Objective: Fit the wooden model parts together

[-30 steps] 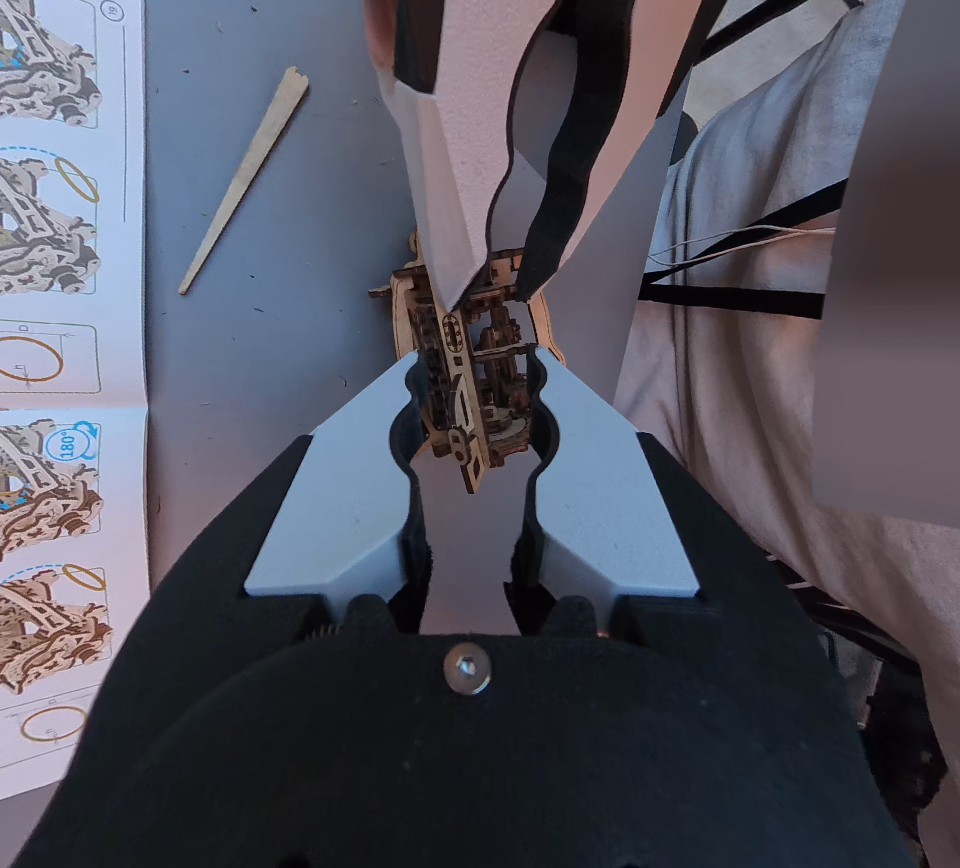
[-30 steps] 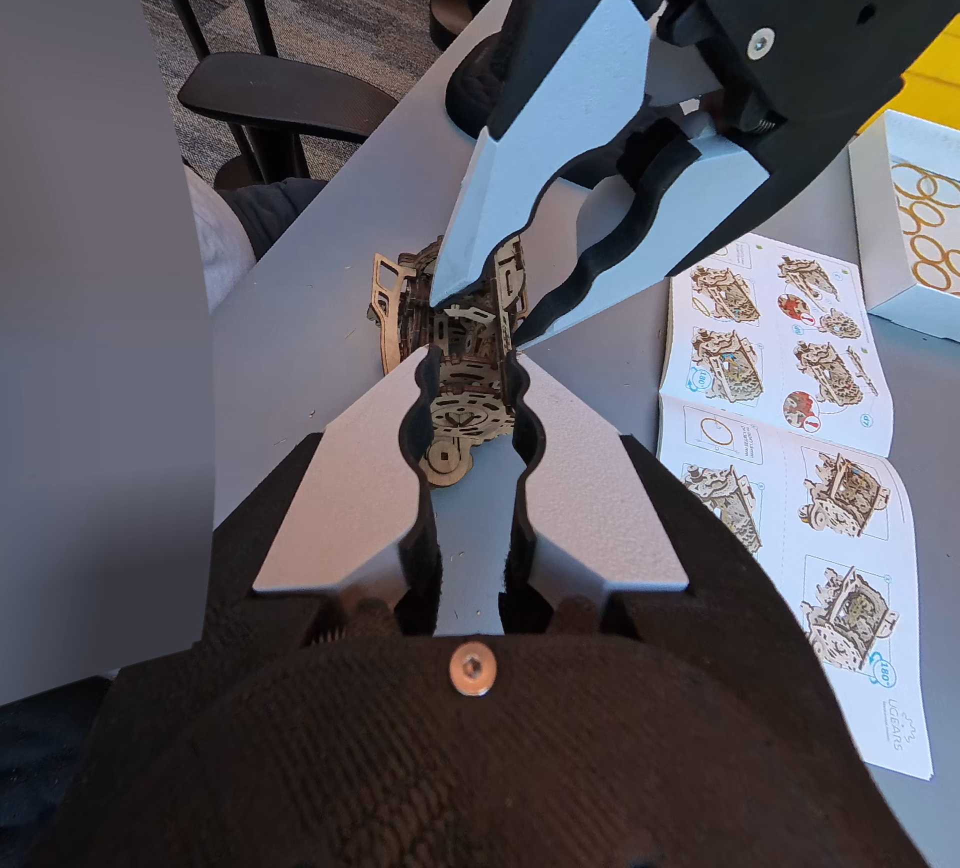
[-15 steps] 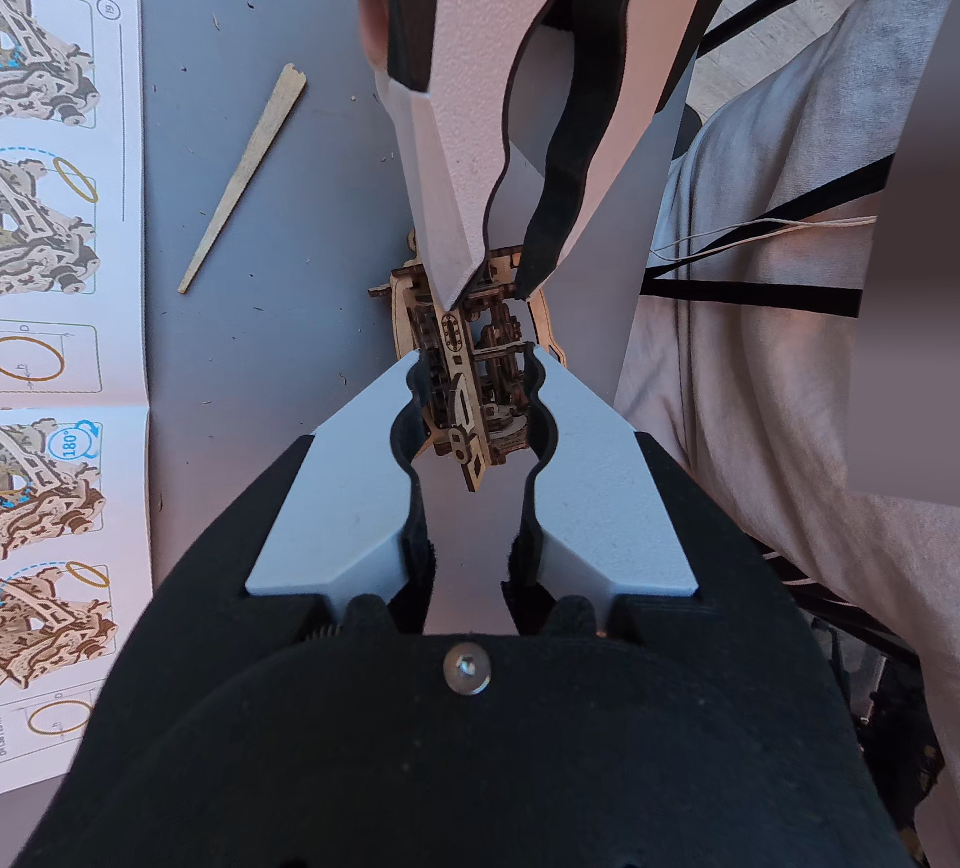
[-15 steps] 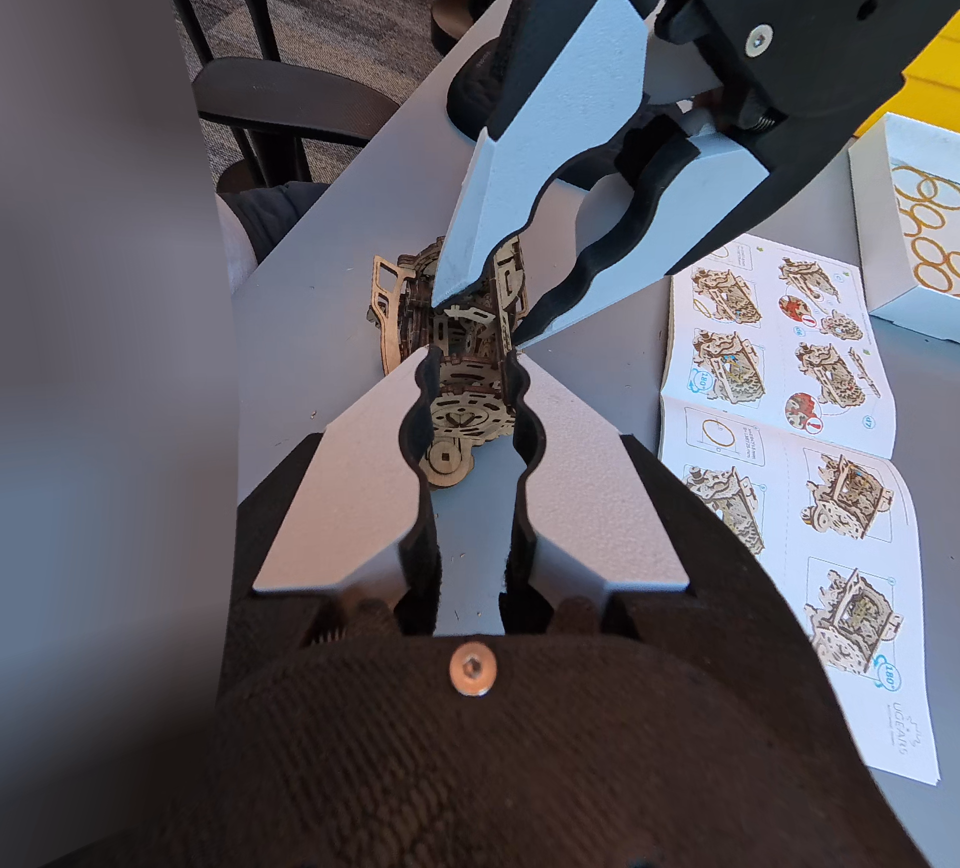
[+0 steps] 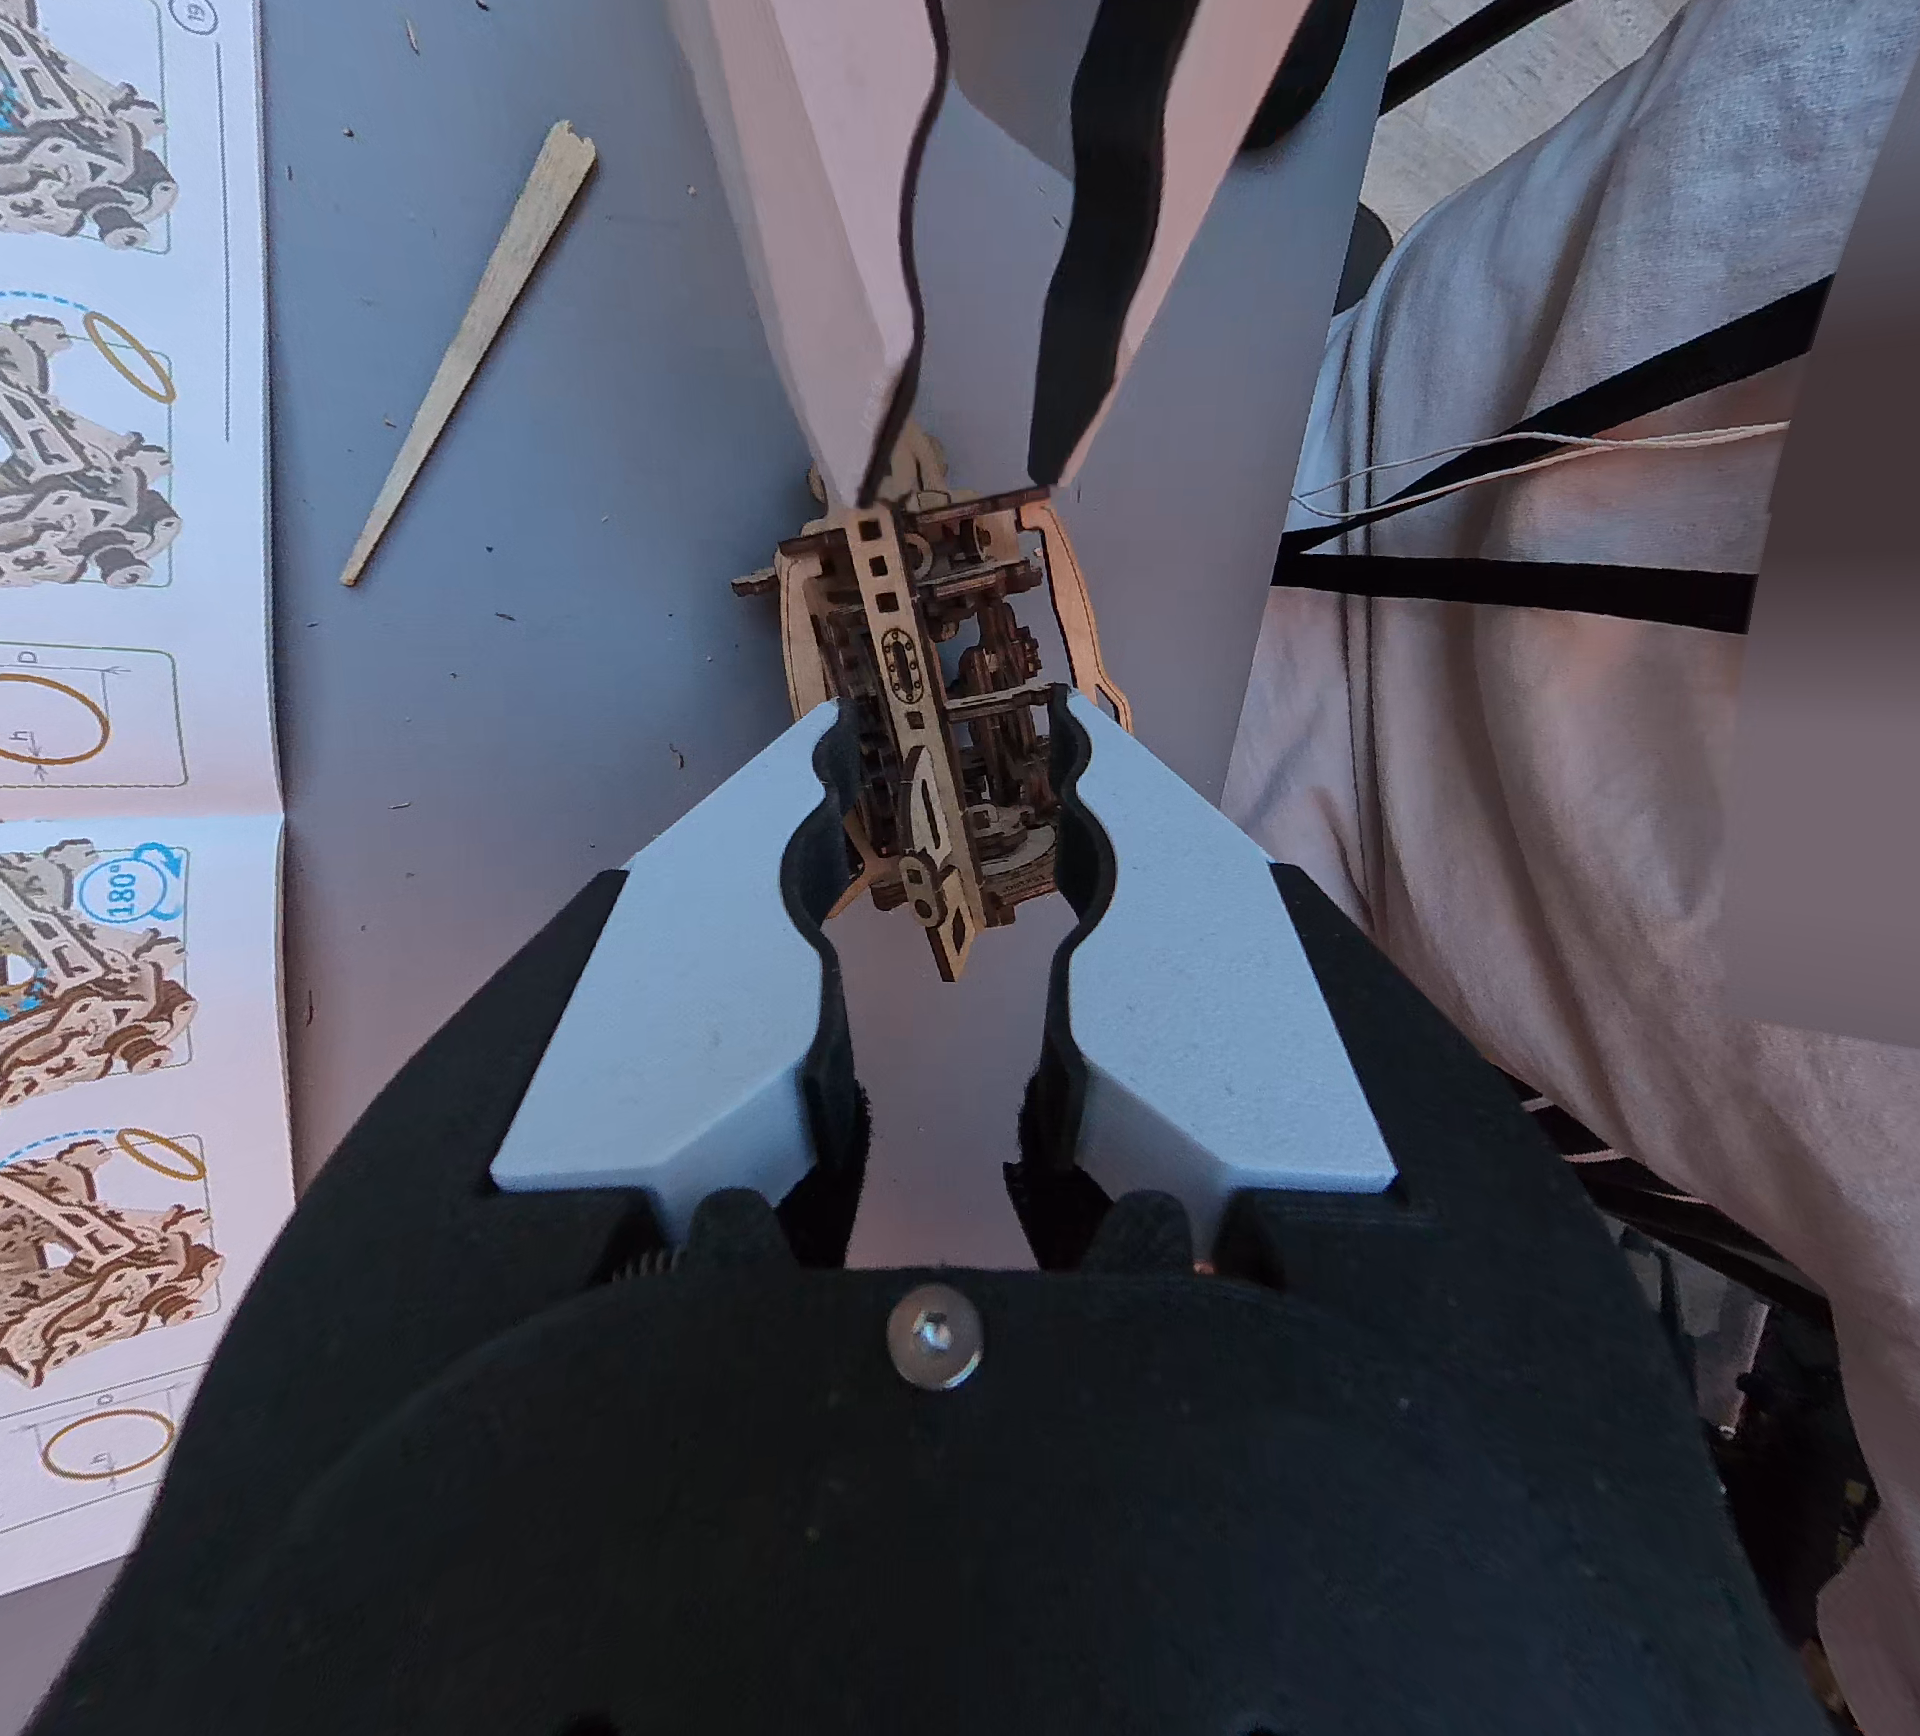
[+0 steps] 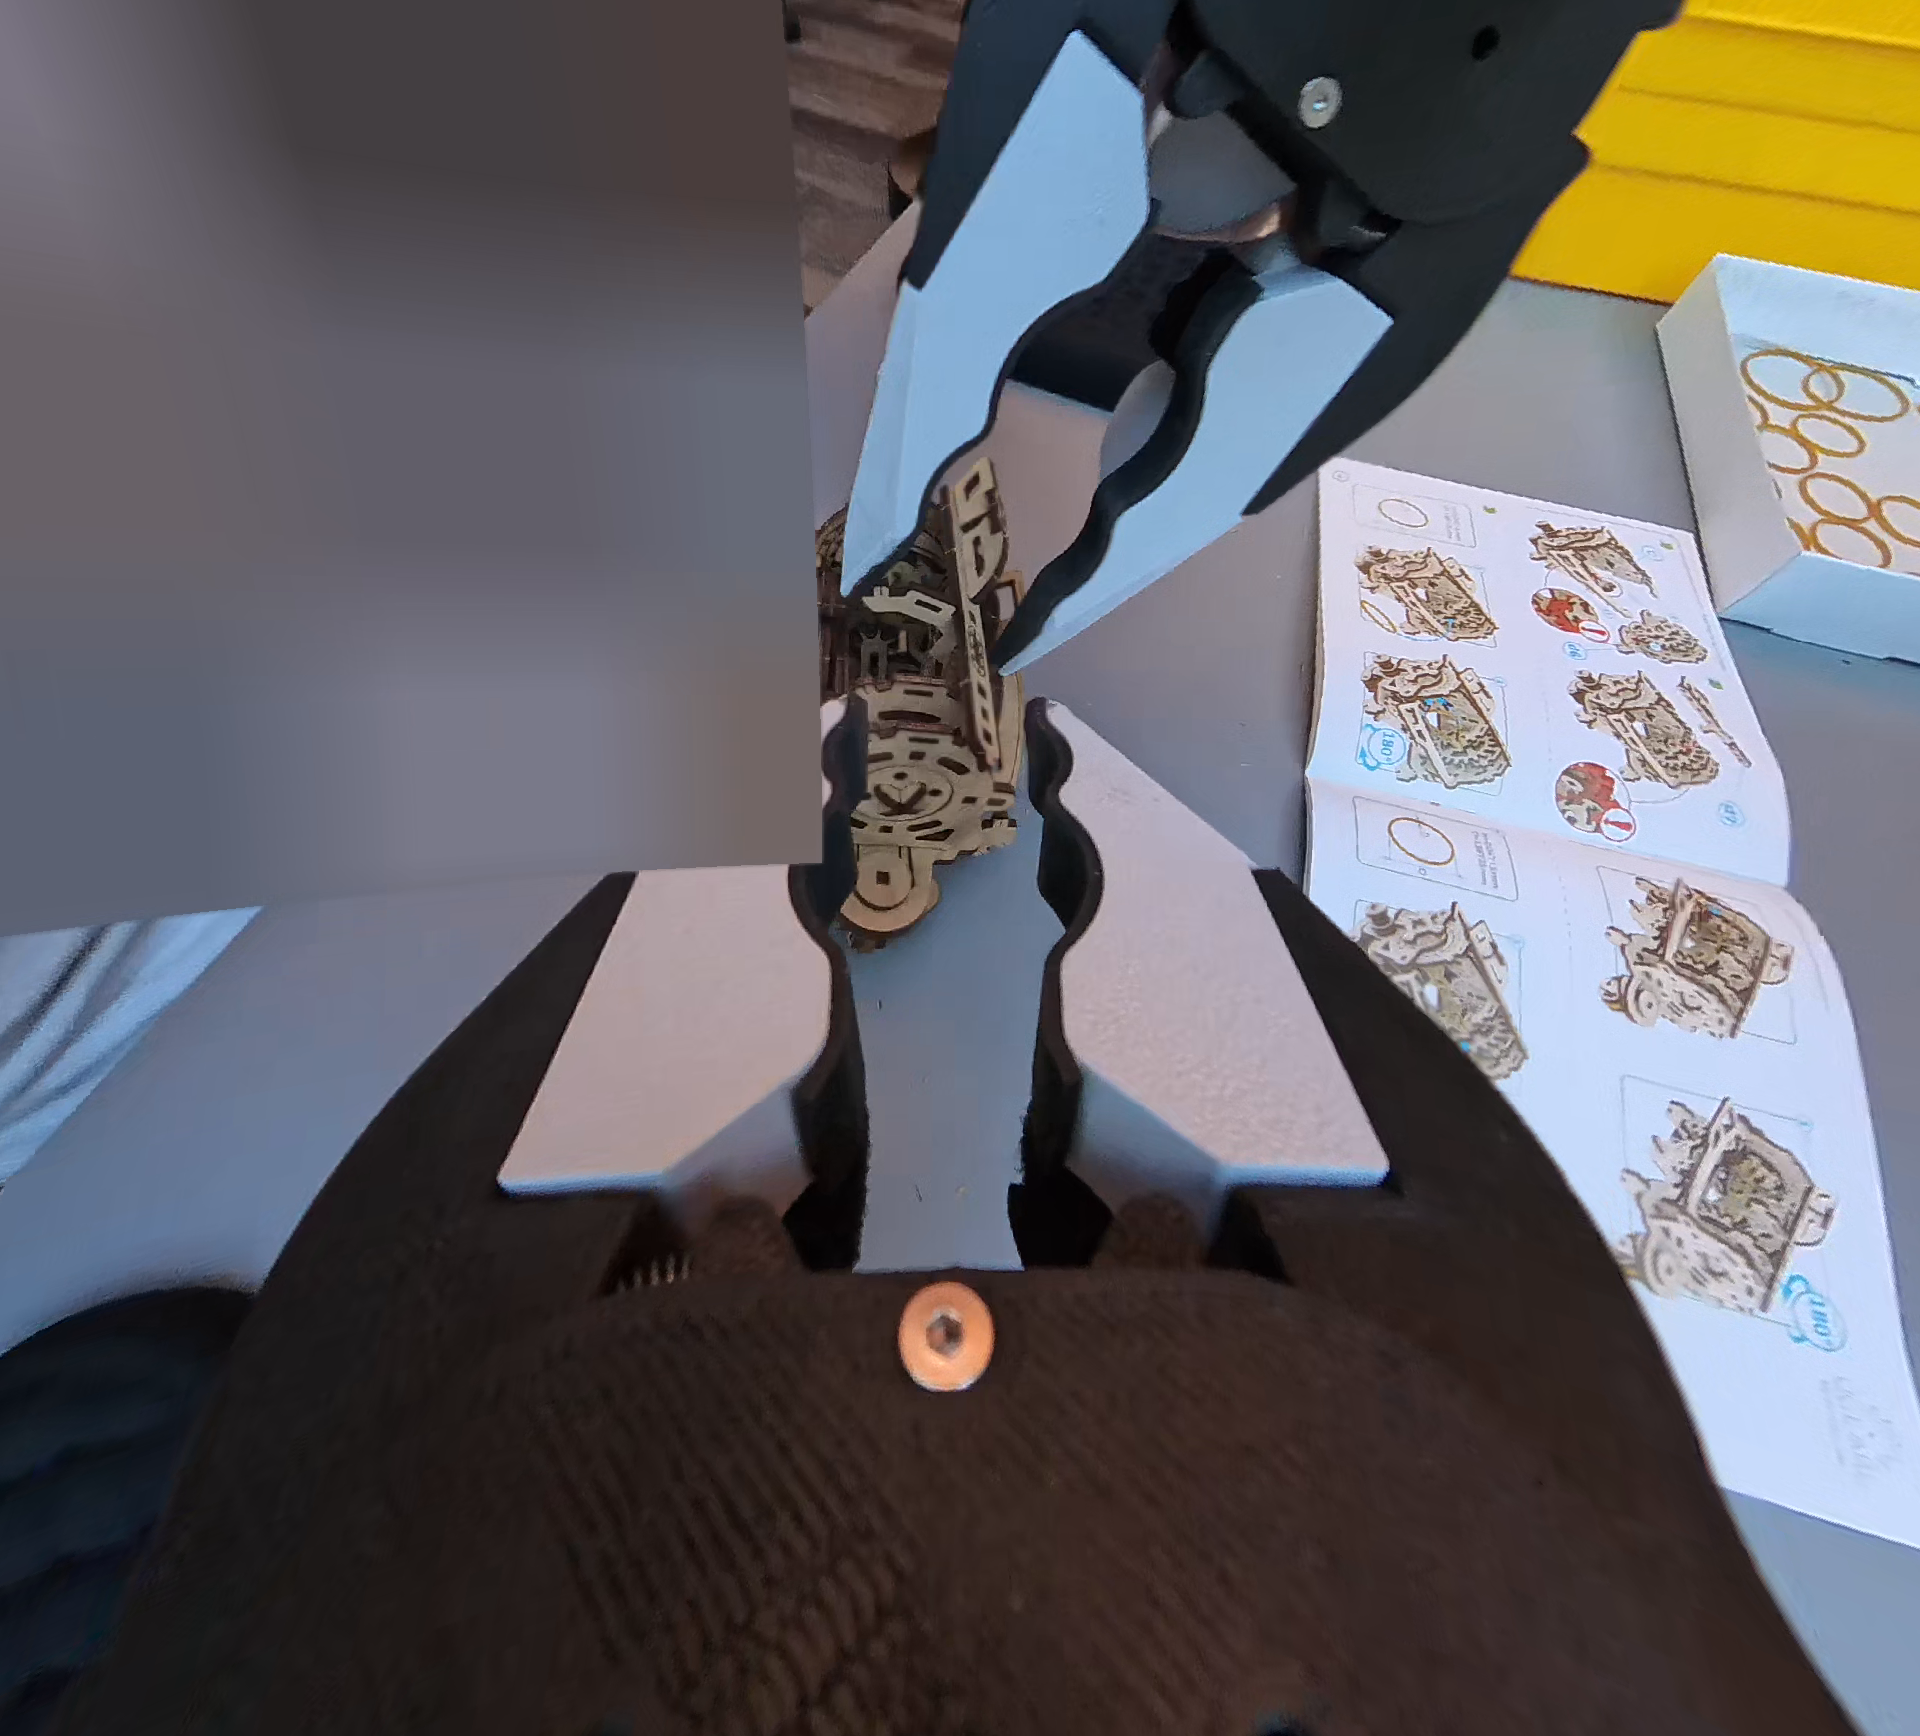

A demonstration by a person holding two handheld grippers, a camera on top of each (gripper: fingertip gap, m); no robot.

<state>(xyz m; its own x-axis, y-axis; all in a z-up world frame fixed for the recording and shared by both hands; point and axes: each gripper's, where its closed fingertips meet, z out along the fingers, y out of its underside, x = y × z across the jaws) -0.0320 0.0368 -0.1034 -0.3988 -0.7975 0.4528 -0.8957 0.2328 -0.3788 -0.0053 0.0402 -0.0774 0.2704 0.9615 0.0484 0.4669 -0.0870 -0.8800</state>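
We see a small laser-cut pale wooden model, w/ gears and slotted panels already joined into a box-like body, standing on the grey bench near its edge, betw. our two tools. Our left gripper, black body w/ light grey fingers, has its jaws closed on the model's near end, pads touching both sides. Our right gripper brackets the opposite end; in its own view the left finger is partly under a blur patch and a gap shows beside the right pad, so we cannot tell if it is truly gripping. A perforated flat strip runs along the top of the model, tilted, one end sticking out past the body; it looks not fully seated. To the side lie an open white instruction booklet w/ assembly drawings, a thin tapered wooden stick, and a white box w/ gold rings printed on it; yellow slabs sit behind. We judge the build well along: most parts are joined, approx. the last panels remain to press home.
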